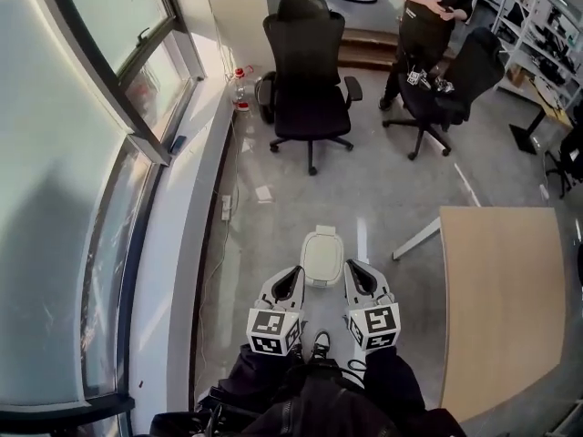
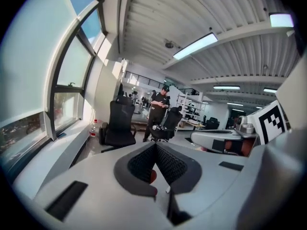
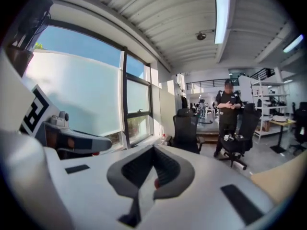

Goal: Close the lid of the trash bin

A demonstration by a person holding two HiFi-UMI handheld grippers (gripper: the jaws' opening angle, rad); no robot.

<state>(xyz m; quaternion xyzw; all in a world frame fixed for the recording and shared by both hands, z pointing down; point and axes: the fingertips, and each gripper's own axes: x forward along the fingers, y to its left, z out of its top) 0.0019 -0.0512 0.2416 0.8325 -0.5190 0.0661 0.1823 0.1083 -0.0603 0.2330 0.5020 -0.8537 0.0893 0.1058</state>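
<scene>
In the head view a small white trash bin (image 1: pixel 322 255) stands on the grey floor, and from above its lid looks flat down on the body. My two grippers are held up close to the camera, on either side of the bin and well above it. The left gripper (image 1: pixel 291 278) has its jaws together with nothing between them; in its own view the dark pads (image 2: pixel 144 164) meet at the tip. The right gripper (image 1: pixel 355 273) is shut and empty too, and its pads (image 3: pixel 165 164) touch. Neither gripper view shows the bin.
Two black office chairs (image 1: pixel 308 66) (image 1: pixel 446 85) stand beyond the bin, with a person (image 1: pixel 435 7) standing behind the right one. A wooden table (image 1: pixel 501 299) fills the right side. A window and a long sill (image 1: pixel 196 235) run along the left, with a bottle (image 1: pixel 240 87) at the far end.
</scene>
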